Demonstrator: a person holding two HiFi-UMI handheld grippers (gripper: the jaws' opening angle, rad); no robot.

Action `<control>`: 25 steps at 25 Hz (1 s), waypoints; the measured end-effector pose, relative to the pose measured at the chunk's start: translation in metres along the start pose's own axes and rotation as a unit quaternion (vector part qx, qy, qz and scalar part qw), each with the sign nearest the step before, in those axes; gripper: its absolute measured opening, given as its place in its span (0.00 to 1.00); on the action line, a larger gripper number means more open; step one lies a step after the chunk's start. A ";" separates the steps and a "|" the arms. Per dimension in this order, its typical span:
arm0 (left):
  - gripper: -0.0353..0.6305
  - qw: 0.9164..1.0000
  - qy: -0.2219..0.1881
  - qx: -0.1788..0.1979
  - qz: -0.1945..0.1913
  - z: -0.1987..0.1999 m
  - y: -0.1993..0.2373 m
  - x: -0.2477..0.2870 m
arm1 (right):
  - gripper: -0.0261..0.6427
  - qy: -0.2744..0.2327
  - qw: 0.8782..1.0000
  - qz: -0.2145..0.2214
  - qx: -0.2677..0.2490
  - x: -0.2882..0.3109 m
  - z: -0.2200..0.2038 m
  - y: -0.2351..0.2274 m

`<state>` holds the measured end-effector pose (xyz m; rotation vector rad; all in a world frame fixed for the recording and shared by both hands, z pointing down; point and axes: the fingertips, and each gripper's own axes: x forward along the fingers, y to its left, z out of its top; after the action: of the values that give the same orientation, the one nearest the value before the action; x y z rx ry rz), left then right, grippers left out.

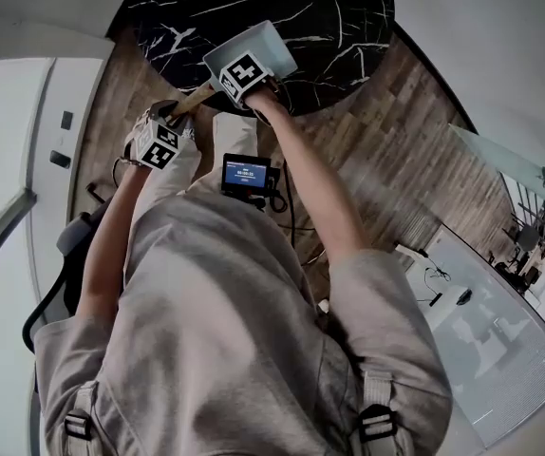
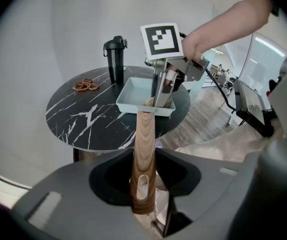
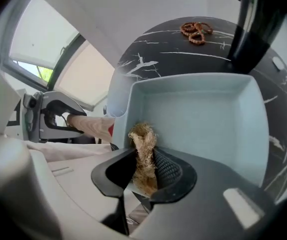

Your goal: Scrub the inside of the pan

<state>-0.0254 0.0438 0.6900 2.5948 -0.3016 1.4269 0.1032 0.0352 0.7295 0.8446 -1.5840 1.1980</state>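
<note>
The pale blue square pan (image 3: 203, 114) sits on the round black marble-topped table (image 2: 83, 119), at the edge nearest me, with its light wooden handle (image 2: 144, 149) sticking out past the rim toward my body. The inside of the pan looks bare and matte in my right gripper view.

My left gripper (image 2: 144, 181) is clamped on the far end of that wooden handle; the jaws close in on the wood from both sides, just by the hanging slot. My right gripper (image 3: 143, 169) points steeply down into the pan, close to the wall on the handle side. Its jaws are drawn in tight on a tan, fibrous scrubber (image 3: 143, 144), whose frayed tuft pokes out past the fingertips. From the left gripper view the tuft seems to meet the pan's floor by that near wall, but I cannot be sure it truly touches.

Farther back on the table a tall black lidded bottle (image 2: 115, 59) stands upright beyond the pan's far corner. A small heap of brown ring-shaped pieces (image 2: 86, 85) lies well apart from the pan, near the bottle's left as the left gripper sees it.

Below the table is a wood-plank floor (image 1: 396, 150). A small dark screen (image 1: 247, 174) with a blue panel sits in front of my chest, between my forearms.
</note>
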 end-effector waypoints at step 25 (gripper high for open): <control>0.19 0.919 -0.387 0.043 0.054 0.165 -0.016 -0.255 | 0.21 -0.597 0.802 0.016 -0.011 -0.336 -0.013 0.176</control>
<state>-0.0205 0.0446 0.3864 3.1381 -0.4836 0.3578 0.0531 0.0924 0.3581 1.7519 -2.5675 0.5920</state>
